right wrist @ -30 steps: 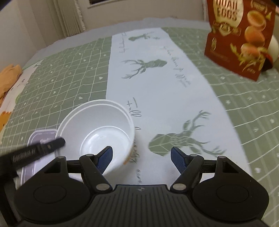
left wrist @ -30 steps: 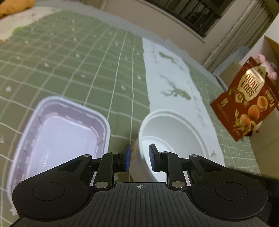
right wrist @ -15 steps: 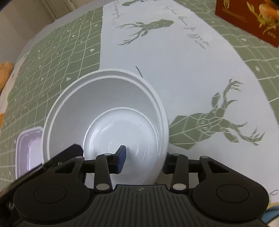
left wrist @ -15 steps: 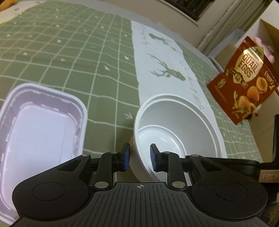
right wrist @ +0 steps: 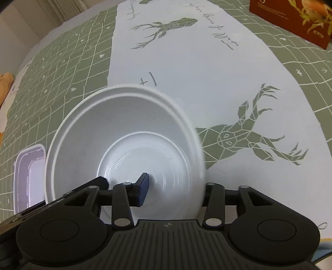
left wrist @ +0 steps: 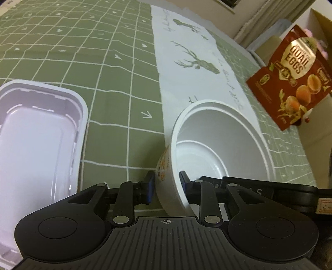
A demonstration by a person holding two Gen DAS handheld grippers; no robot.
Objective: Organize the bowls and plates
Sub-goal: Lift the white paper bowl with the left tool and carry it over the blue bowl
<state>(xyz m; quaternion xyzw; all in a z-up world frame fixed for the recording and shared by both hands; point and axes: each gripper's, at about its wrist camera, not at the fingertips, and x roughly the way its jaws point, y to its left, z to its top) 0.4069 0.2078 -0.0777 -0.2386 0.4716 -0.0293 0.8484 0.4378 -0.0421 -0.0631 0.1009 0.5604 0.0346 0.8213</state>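
Note:
A white round bowl (left wrist: 217, 145) with an orange print on its outer wall is tilted over the green cloth. My left gripper (left wrist: 167, 184) is shut on the bowl's near left wall, one pad outside, one inside. My right gripper (right wrist: 176, 187) straddles the bowl's (right wrist: 128, 133) right wall, its left finger (right wrist: 143, 184) inside the bowl and the other outside behind the rim; it looks closed on the wall. A white rectangular plastic tray (left wrist: 33, 137) lies left of the bowl and also shows in the right wrist view (right wrist: 29, 172).
A green grid-patterned cloth (left wrist: 83, 52) with a white deer-print runner (right wrist: 207, 62) covers the table. A red quail-egg pouch (left wrist: 294, 76) stands at the far right, also in the right wrist view (right wrist: 294, 18). An orange cloth (right wrist: 5, 87) lies at the far left edge.
My right gripper has moved in over the bowl and narrowed around its right wall. The bowl, held by my left gripper, has tilted up and shifted right, away from the tray.

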